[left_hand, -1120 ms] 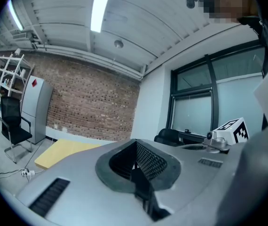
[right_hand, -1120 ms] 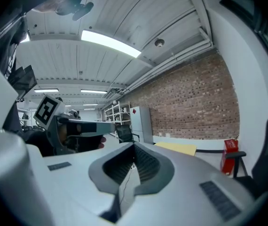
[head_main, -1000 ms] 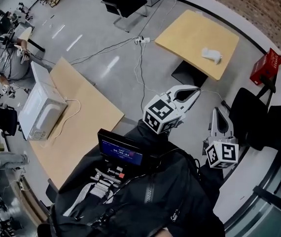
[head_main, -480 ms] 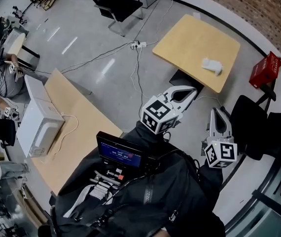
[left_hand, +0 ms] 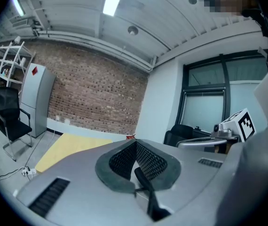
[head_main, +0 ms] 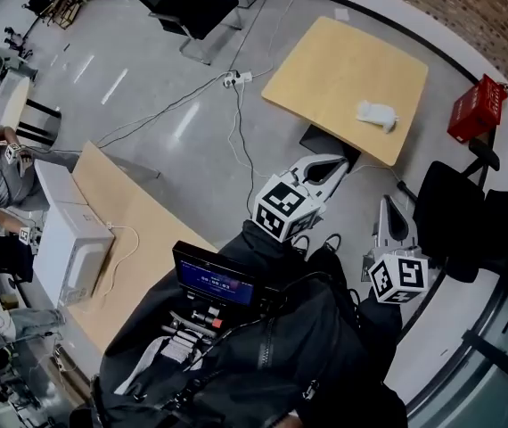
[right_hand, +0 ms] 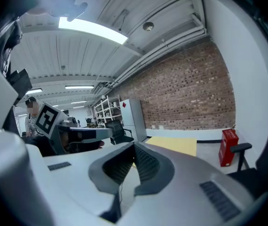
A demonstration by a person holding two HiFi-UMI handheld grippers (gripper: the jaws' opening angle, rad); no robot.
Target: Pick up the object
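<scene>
Left tongs (head_main: 338, 162) clenched, pads meeting at the tip, nothing between them. Right tongs (head_main: 392, 203) likewise clenched and empty. Both are held low in front of the person, pointing toward the far counter (head_main: 325, 56); right tongs sit to the right of the left and nearer the black chair (head_main: 446, 217). The object (head_main: 376, 114), white and crumpled-looking, lies on that counter near its right-hand edge, well apart from both tongs, untouched. A red box (head_main: 473, 110) stands on the floor just beyond that edge. A second counter (head_main: 143, 226) at left carries a white appliance (head_main: 71, 248).
</scene>
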